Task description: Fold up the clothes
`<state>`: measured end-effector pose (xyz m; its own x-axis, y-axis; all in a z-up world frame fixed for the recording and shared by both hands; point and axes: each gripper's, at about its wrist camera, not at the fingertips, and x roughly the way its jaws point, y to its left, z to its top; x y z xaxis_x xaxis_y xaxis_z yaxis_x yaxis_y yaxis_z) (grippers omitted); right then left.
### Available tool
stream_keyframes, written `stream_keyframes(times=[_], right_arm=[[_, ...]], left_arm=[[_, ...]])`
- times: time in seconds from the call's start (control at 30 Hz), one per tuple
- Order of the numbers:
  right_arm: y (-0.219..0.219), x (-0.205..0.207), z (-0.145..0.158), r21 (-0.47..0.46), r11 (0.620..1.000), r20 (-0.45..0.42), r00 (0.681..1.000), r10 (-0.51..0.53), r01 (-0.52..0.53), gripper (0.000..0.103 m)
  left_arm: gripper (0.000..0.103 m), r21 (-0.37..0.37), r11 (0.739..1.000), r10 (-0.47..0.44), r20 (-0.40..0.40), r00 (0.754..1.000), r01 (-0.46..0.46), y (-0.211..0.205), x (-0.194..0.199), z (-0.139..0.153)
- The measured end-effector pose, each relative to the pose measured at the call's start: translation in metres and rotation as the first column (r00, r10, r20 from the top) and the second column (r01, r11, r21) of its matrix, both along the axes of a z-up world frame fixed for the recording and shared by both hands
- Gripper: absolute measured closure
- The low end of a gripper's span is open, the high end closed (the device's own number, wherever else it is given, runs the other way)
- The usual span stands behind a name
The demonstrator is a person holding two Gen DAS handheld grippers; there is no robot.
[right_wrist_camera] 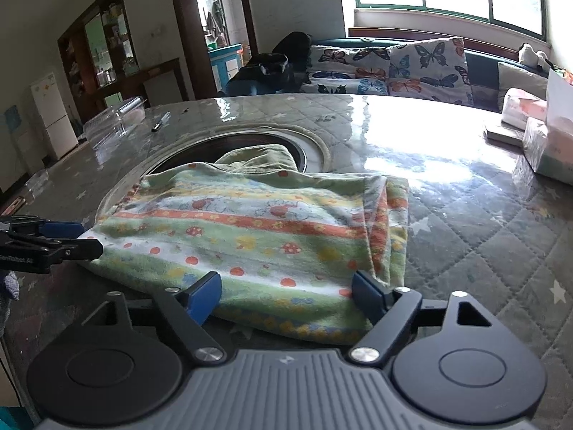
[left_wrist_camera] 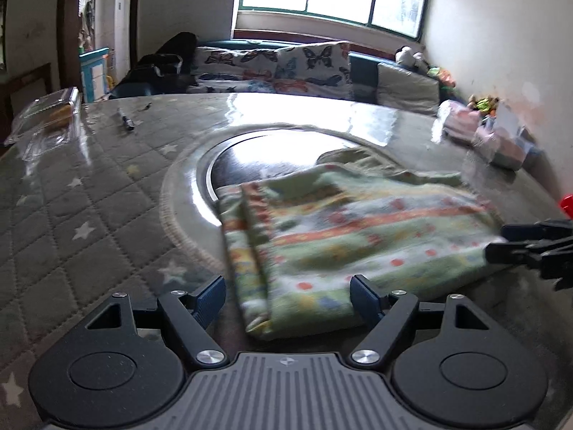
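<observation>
Lying folded on the quilted table cover (right_wrist_camera: 483, 236), partly over the round dark inset (left_wrist_camera: 250, 154) at the table's middle, the garment (right_wrist_camera: 258, 236) is green and white with orange bands, red dots and mushroom prints, its far part bunched plain green. The left gripper (left_wrist_camera: 288, 295) sits at the garment's near left corner, fingers spread wide, holding nothing. The right gripper (right_wrist_camera: 286, 295) sits at the near right edge, equally spread, the cloth lying between its blue pads (right_wrist_camera: 204, 295).

You see one garment (right_wrist_camera: 250, 236), a soft green cloth with orange, yellow and white printed stripes and red dots; it lies folded flat on the quilted counter (right_wrist_camera: 483, 236), its far edge overlapping the round recess (right_wrist_camera: 308, 150); plain green fabric bunches behind.
</observation>
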<state>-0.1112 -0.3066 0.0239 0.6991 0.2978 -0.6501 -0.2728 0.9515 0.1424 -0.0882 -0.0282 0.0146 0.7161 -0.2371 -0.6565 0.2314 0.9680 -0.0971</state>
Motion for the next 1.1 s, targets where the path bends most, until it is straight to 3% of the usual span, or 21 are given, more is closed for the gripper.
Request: stream_keyframes(times=[0.23, 0.47, 0.7, 1.1], right_arm=[[0.005, 0.0, -0.002, -0.025, 1.0, 0.002, 1.0, 0.019, -0.019, 0.013], [0.016, 0.001, -0.007, -0.064, 0.997, 0.004, 0.999, 0.047, -0.047, 0.0], [0.017, 0.007, -0.001, -0.06, 0.997, 0.0, 0.998, 0.056, -0.055, 0.0], [0.005, 0.04, 0.013, 0.008, 0.999, -0.007, 0.999, 0.052, -0.052, 0.0]], left_arm=[[0.023, 0.019, 1.0, 0.01, 0.008, 1.0, -0.01, 0.009, -0.005, 0.0], [0.022, 0.034, 0.999, 0.023, 0.001, 1.0, -0.023, 0.02, -0.008, -0.001], [0.023, 0.032, 0.999, 0.008, 0.028, 1.0, -0.009, 0.015, 0.003, 0.017], [0.017, 0.0, 0.996, -0.084, 0.035, 0.996, 0.084, -0.029, 0.067, 0.032]])
